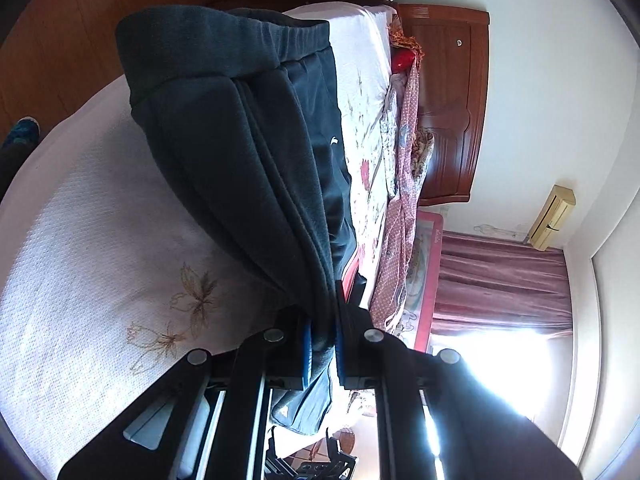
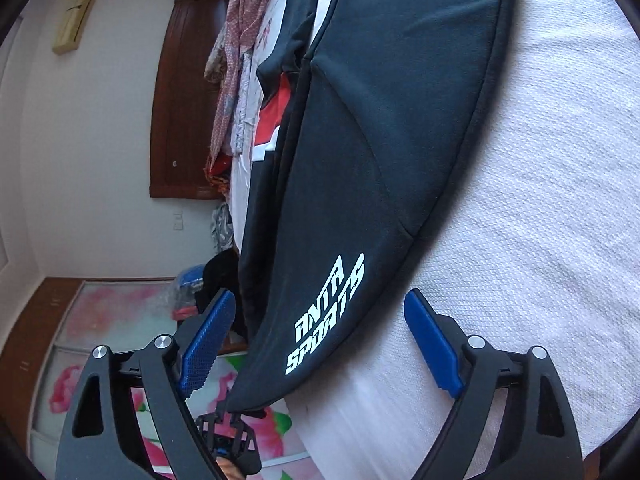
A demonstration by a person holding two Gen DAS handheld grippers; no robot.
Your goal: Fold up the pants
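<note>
Folding pants (image 1: 248, 152) on the bed (image 1: 80, 240).
Left hand-held gripper (image 1: 322, 344) is pinching the fabric to lift it for folding; right hand-held gripper (image 2: 316, 340) is gaping wide around the printed leg end.

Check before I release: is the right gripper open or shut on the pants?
Open. The right gripper has its blue pads spread wide, either side of the pants hem, clamping nothing.
</note>
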